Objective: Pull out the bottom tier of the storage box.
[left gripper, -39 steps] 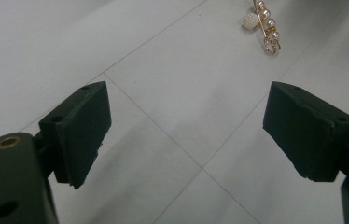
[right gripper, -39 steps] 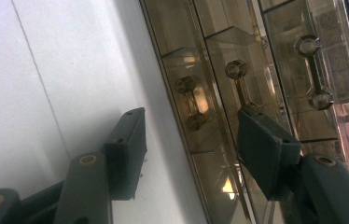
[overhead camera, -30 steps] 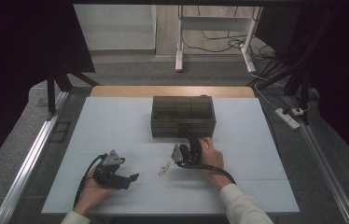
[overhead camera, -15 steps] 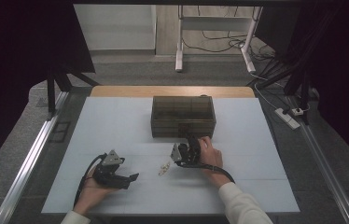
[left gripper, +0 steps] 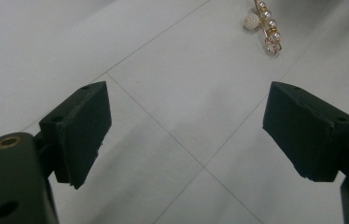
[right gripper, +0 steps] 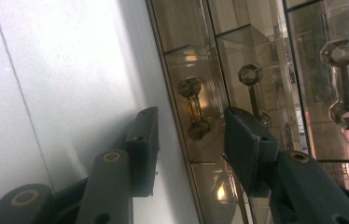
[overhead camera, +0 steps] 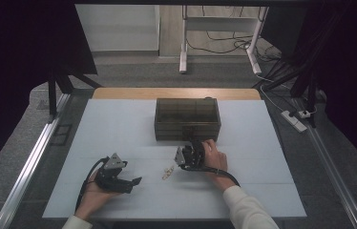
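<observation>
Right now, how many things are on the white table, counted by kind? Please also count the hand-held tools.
Smoky transparent plastic drawer box: 1
Gold hair clip with white pearls: 1
Black two-jaw hand-held tool: 2, the left tool and the right tool
Total: 4

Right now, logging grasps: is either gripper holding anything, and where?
Nothing held. Left gripper is open over bare table; right gripper straddles the drawer handle without clamping.
</observation>
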A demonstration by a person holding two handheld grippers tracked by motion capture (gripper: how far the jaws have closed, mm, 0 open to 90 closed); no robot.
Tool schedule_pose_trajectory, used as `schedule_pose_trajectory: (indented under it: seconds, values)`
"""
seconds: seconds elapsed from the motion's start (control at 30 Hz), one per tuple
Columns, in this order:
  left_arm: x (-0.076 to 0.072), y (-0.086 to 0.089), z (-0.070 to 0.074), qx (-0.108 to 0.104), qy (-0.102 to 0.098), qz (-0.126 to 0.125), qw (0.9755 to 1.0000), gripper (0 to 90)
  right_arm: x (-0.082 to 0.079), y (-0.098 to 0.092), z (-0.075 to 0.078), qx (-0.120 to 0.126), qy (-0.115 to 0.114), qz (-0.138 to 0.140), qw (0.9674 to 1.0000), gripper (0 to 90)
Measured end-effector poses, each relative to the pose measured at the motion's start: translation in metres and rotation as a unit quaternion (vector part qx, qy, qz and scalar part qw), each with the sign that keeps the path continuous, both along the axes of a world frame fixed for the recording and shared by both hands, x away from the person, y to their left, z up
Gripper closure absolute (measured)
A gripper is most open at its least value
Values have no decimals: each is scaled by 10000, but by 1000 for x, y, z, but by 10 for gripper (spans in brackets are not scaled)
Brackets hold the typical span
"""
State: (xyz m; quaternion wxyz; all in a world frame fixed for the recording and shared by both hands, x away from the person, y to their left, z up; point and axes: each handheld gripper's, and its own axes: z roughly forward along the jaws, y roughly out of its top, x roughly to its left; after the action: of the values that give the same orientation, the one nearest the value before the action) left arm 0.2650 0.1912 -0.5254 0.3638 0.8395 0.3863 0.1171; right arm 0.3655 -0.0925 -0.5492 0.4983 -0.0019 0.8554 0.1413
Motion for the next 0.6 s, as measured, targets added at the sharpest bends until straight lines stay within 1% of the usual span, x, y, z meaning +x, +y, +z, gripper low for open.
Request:
schedule_pose_trajectory:
  seconds: [0.07,0.1,0.13,0.17,0.23,0.3,0.33,0.4,0.43,0.47,0.5,0.6]
  values:
    - [0,0,0,13,1,-4,10000,153,0,0,0,-39,-27,8,10000,568]
    - [0,0,0,12,5,8,10000,153,1,0,-1,-20,-37,23,10000,573]
    - [0,1,0,14,-1,14,10000,153,1,0,0,-79,-37,19,10000,576]
    - [0,1,0,8,2,25,10000,153,1,1,-1,-41,-38,-1,10000,577]
    - [0,1,0,10,4,31,10000,153,2,1,-2,-40,-51,5,10000,586]
    - [0,1,0,13,-2,25,10000,154,3,0,-2,-88,-64,-3,9999,594]
    - [0,1,0,10,-1,25,10000,153,3,0,-3,-26,-76,7,10000,599]
    - [0,1,0,17,0,23,10000,153,3,0,-3,-74,-77,-43,9999,609]
    - [0,1,0,15,1,24,10000,154,4,0,-2,-154,-40,-22,9999,613]
    - [0,1,0,13,-2,25,10000,154,4,0,-2,-166,-71,-45,9998,617]
    - [0,1,0,13,-3,26,10000,154,4,0,-3,-121,-81,-66,9999,623]
    - [0,1,0,14,-2,30,10000,154,5,0,-3,-147,-118,-51,9998,633]
